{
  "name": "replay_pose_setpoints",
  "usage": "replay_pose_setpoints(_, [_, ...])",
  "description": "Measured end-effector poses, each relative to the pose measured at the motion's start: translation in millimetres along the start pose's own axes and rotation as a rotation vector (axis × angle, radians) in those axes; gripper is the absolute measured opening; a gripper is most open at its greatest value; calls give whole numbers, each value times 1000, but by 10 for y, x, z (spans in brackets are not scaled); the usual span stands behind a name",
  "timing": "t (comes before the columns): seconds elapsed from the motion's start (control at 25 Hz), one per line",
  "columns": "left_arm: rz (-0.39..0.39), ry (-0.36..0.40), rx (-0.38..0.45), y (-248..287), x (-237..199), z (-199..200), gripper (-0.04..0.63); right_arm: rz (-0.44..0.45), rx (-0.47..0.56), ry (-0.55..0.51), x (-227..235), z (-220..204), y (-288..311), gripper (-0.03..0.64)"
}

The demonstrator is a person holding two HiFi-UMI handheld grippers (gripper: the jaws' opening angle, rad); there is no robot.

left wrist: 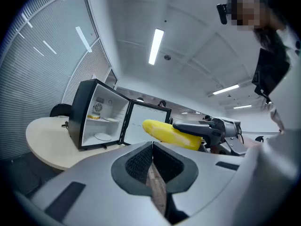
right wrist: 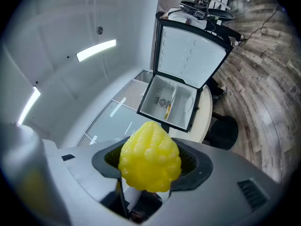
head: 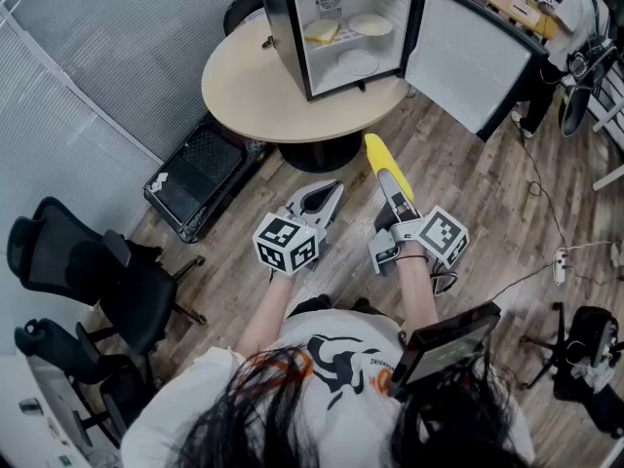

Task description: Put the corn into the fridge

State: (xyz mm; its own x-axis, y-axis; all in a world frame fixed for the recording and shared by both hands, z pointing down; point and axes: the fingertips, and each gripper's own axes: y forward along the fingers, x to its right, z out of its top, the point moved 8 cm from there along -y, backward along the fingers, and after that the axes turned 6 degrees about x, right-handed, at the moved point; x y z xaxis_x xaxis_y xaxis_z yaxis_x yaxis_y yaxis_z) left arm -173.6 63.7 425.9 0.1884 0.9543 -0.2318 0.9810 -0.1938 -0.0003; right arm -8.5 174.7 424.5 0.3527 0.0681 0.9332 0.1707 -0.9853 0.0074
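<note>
The wood-plank floor (head: 487, 193) is filling most of the head view. A round tabletop (head: 239, 76) is standing on it, on a dark central base. A small black fridge (head: 283, 27) is sitting on the tabletop near its edge, with its door (head: 468, 61) hanging wide open past the rim. Black office chairs (head: 88, 261) are standing well apart from the tabletop at the left of the head view. A black case (head: 200, 175) is lying on the floor just beside the tabletop.

The person is holding both tongs out ahead, well short of the fridge and over the floor. The left tongs (head: 331, 191) are pointing toward the tabletop base. Their jaws are sitting together with nothing between them, only a thin slit showing. The right tongs (head: 392, 178) are clamping the corn (head: 375, 154). The jaws are gripping its rear part, and its yellow front end is sticking out beyond the tips toward the open fridge. In the right gripper view the kernelled end is filling the gap between the jaws.

Inside the white fridge, one pale plate (head: 358, 62) is lying on the bottom level and another (head: 371, 24) on the upper shelf. A yellowish item (head: 323, 32) is lying beside that upper plate; its kind cannot be told.
</note>
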Motion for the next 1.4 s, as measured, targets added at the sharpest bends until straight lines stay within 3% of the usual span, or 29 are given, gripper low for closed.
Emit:
replay_pose_setpoints(0.4, [5,4,-2,163,65,-19,12,54,-3,34,103,127,58,256])
replay_pose_setpoints(0.72, [25,5,5,383,94,-47,11,12,-21,4,251,356,71,256])
replay_pose_setpoints(0.92, [48,1,18,502,134,-86,12,53,-40,8,321,478,127,255])
replay_pose_setpoints(1.28, [82,-18,0,606,142,-224,11,-4,-87,-2,497,578,180,255])
replay_pose_setpoints(1.4, [92,-17,0,632,75,-213,11,34,-90,15,515,568,290,255])
